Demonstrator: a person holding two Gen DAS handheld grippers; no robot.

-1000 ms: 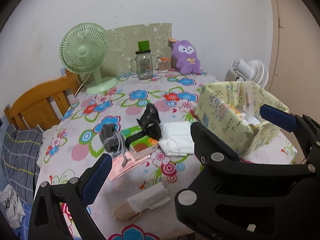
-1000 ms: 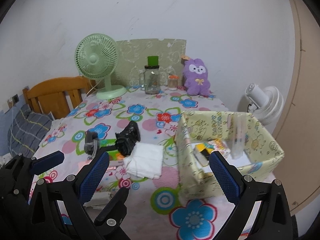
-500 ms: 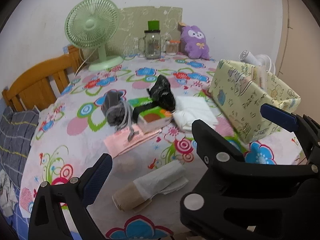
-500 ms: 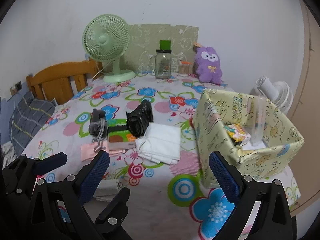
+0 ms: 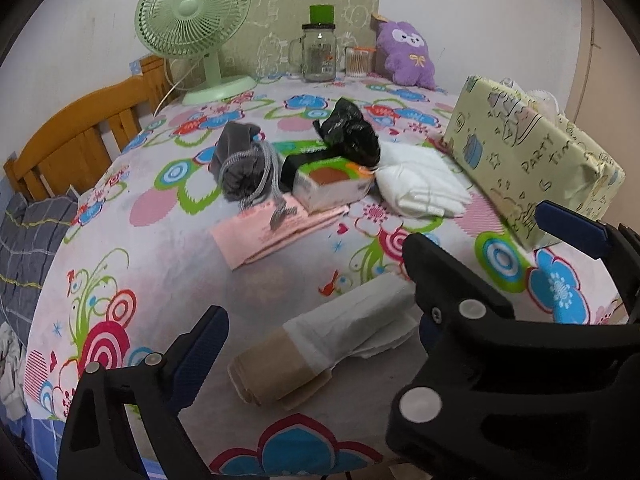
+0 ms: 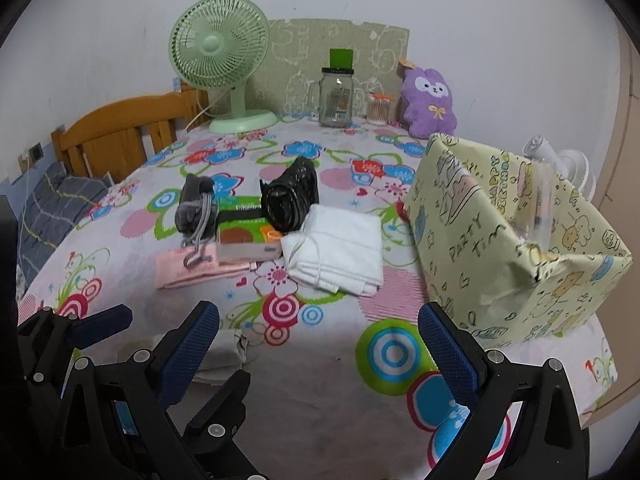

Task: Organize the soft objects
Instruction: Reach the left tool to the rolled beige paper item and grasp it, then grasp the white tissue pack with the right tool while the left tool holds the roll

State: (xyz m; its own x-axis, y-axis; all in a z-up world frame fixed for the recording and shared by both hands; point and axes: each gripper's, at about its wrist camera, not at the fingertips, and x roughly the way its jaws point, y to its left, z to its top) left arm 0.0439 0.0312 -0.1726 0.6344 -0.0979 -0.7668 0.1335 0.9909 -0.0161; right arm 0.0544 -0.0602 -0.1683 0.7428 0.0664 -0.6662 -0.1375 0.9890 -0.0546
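Two hand-held grippers hang over a surface (image 6: 320,420) covered in a flowered cloth, both with jaws spread wide and nothing between them. The left gripper (image 5: 380,280) hovers just above a beige-and-white roll (image 5: 320,344) lying near the front edge; in the right wrist view that roll (image 6: 224,354) shows partly hidden behind the right gripper's left finger. The right gripper (image 6: 320,344) sits alongside, over bare cloth short of a folded white cloth (image 6: 340,248). Clustered at the centre are a grey drawstring pouch (image 5: 240,160), a black bag (image 5: 352,132) resting on a tissue box (image 5: 328,180), and a pink cloth (image 5: 276,232) under the box and the pouch's cord. A yellow-papered box (image 6: 512,240) stands open at the right, just beside the white cloth. At the far edge stand a green fan (image 6: 220,60), a jar (image 6: 336,96) and a purple plush (image 6: 430,100).
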